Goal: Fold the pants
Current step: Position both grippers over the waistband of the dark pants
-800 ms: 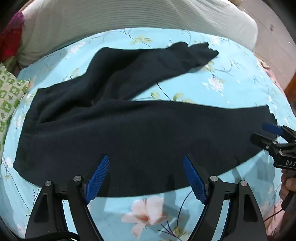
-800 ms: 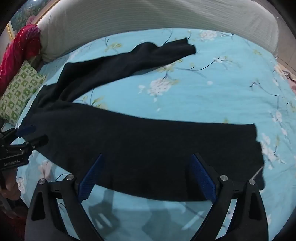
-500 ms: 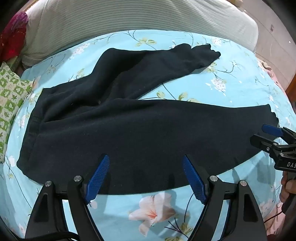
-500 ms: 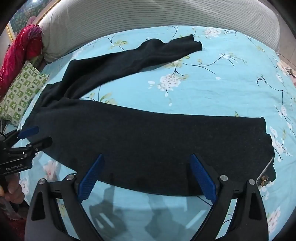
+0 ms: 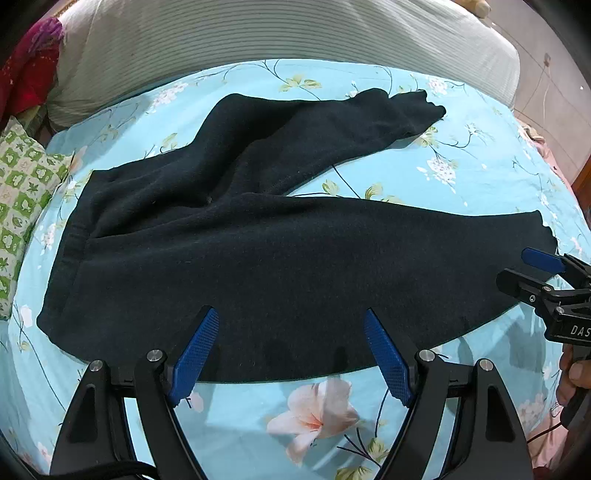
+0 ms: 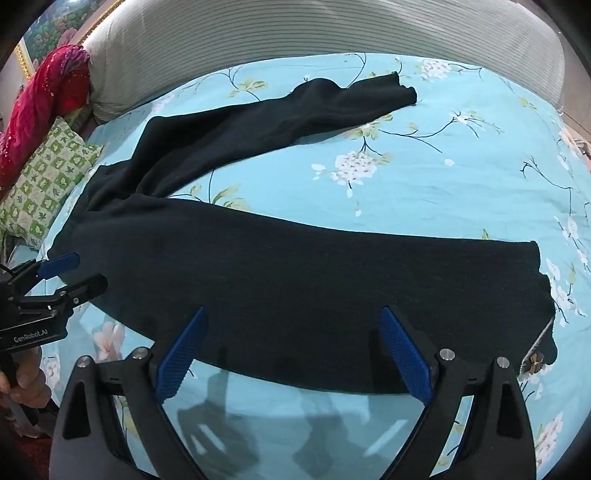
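Left gripper [image 5: 290,350]: jaws wide apart, nothing between the pads, angled down over the near edge of the pants [image 5: 277,266] toward the waistband half. Right gripper [image 6: 293,350]: jaws likewise wide apart and empty, angled down over the near edge of the same leg toward its cuff half. Each gripper visible at the border of the other's view, carried in a hand [image 5: 570,373].

Pants: dark, spread flat on the bed [image 6: 461,184], on a light blue flowered sheet. Waistband [image 5: 70,251] to the left, near a green checked pillow [image 6: 44,184]. Near leg straight and smooth, cuff [image 6: 539,280] to the right. Far leg [image 6: 277,122] splayed away at an angle, slightly rumpled, cuff toward the striped bolster [image 6: 332,33] at the head of the bed. Red cloth [image 6: 44,99] beyond the pillow, clear of the work.

Step in hand, by judgement: approach before the first fold; no fold made, no cloth grasped.

Next move, by judgement: lay one leg on the other. Required: lower both grippers to the near leg's outer edge, clamp through the full cloth thickness at two well-spaced points, lift just clear of the sheet, carry across onto the far leg. Caution: far leg not parallel; straighten it first or expect mismatched cuffs.
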### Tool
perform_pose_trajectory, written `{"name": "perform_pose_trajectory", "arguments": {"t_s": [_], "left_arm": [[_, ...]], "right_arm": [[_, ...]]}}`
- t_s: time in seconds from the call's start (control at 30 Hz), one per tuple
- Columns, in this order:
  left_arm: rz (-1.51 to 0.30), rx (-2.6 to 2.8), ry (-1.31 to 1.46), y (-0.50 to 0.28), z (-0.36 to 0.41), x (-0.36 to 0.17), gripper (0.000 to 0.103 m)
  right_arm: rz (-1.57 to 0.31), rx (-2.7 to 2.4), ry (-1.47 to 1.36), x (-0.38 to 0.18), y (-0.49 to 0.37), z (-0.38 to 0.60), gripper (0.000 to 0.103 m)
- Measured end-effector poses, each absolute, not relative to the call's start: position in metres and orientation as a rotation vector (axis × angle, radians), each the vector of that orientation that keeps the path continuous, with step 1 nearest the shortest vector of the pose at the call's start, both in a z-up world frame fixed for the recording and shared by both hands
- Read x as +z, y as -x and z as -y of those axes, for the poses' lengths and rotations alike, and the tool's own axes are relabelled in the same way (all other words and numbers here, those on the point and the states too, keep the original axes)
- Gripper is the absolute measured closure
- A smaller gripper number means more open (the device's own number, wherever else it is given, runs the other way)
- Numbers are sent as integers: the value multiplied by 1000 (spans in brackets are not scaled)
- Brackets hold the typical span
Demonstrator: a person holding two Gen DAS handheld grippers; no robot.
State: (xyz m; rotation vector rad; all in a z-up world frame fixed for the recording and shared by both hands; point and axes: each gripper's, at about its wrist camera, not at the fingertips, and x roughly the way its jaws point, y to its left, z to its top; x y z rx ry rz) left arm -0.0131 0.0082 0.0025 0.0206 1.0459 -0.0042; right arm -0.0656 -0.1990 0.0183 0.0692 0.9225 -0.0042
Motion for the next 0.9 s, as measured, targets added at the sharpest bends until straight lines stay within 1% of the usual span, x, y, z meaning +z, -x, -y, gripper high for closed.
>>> {"name": "perform_pose_trajectory", "arguments": {"t_s": [0.9], "left_arm": [[-1038,-31,-41,17,-8,1,22]], "right_arm": [[-922,-10,-104,21,72,204,9]]}}
